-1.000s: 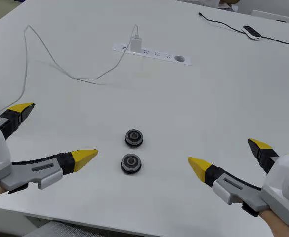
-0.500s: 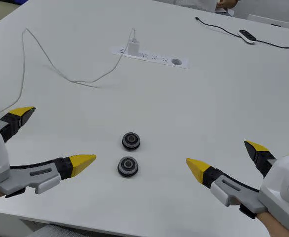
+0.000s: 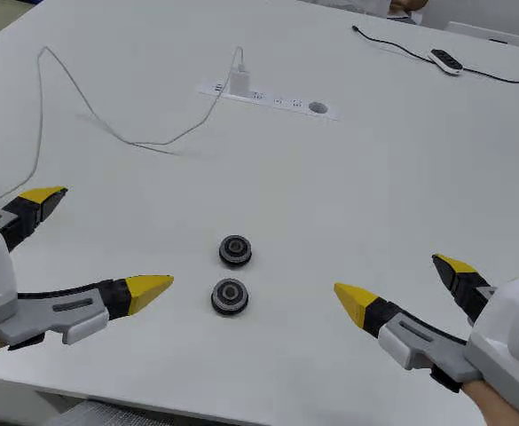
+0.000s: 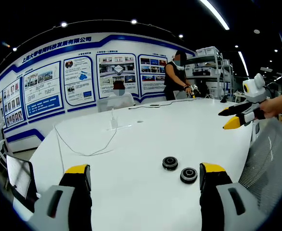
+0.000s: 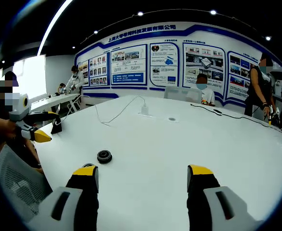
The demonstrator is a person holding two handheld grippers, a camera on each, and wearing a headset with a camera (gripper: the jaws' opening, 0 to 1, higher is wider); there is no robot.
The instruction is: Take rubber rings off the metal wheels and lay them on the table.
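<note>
Rubber rings point(image 3: 215, 296) still sit on both metal wheels point(image 3: 235, 250), close together mid-worktop point(image 3: 374, 160). Left tongs point(image 3: 114, 236) and right tongs point(image 3: 387, 273), both spread, have barely shifted; removal not begun.

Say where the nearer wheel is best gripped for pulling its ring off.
Probably across its outer rim, from above. The nearer wheel lies flat, dark ring around its edge; the other wheel sits just behind, so the sides are freer.

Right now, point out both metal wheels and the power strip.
Near wheel point(image 3: 230, 296), head view, on its hub.
Far wheel point(image 3: 236, 250), head view, on its hub.
Power strip point(image 3: 281, 101), head view, middle of its top face.
</note>
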